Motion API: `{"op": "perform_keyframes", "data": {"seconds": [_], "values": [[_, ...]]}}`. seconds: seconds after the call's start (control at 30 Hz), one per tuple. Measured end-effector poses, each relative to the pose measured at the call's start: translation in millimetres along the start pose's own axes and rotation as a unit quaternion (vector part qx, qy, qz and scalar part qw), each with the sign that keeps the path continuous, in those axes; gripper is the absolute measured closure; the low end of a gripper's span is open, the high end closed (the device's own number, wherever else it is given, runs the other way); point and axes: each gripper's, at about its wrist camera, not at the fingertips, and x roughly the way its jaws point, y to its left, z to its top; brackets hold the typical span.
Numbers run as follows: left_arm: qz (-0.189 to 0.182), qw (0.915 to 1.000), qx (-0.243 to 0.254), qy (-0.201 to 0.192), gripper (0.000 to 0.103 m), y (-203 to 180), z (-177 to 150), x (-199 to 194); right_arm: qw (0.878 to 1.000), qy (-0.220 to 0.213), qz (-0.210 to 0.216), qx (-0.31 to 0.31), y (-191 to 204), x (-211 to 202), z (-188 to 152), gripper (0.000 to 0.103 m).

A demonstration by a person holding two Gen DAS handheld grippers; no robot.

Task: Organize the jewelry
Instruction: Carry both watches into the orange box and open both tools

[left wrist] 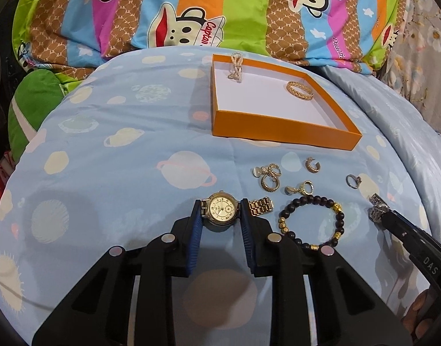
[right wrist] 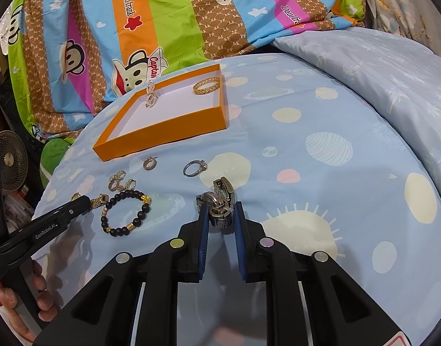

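My left gripper (left wrist: 220, 206) is shut on a gold watch (left wrist: 222, 210), its blue pads pressing the case from both sides; the gold band (left wrist: 259, 206) sticks out to the right. In the right wrist view my right gripper (right wrist: 219, 210) is shut on a folded silver watch (right wrist: 220, 201). An orange box (left wrist: 278, 134) lies beyond, holding a pearl bow piece (left wrist: 236, 67) and a gold braided band (left wrist: 299, 89). On the sheet between box and grippers lie a black bead bracelet (left wrist: 311, 222), several gold earrings (left wrist: 269, 176) and a silver ring (left wrist: 353, 180).
Everything rests on a light blue planet-print bedsheet (left wrist: 119, 173). A bright striped cartoon quilt (left wrist: 191, 14) is heaped behind the box. A small fan (right wrist: 10, 161) stands off the bed at the left. A person's hand (right wrist: 15, 302) holds the left gripper's handle.
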Motion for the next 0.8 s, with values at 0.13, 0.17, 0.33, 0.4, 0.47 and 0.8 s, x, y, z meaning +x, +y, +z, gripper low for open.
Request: {"op": "perform_keyframes", "data": {"seconds": [0.13, 0.17, 0.33, 0.4, 0.47, 0.8], "values": [[-0.008, 0.9999, -0.002, -0.009, 0.078, 0.4, 0.8, -10.7, 1.000, -0.013, 0.003, 0.000, 1.2, -4.7, -0.4, 0.087], [-0.009, 0.9999, -0.001, -0.013, 0.078, -0.6, 2.2, -14.3, 1.000, -0.015, 0.003, -0.001, 1.3, -5.6, -0.1, 0.087], [-0.016, 0.9993, 0.008, -0.032, 0.078, -6.4, 14.5, -29.1, 1.000, -0.027, 0.013, 0.004, 1.1, -7.6, 7.7, 0.087], [-0.019, 0.9989, 0.013, -0.042, 0.078, -9.6, 23.7, -34.2, 0.999, -0.031, 0.015, 0.004, 1.6, -5.9, 14.5, 0.087], [-0.022, 0.9984, 0.014, -0.049, 0.078, -11.4, 34.3, -36.3, 0.999, -0.034, 0.020, 0.003, 2.2, -3.6, 23.7, 0.087], [-0.022, 0.9962, 0.018, -0.082, 0.078, -18.7, 98.3, -25.9, 0.997, -0.074, 0.037, -0.004, 14.4, -2.0, 87.8, 0.087]]}}
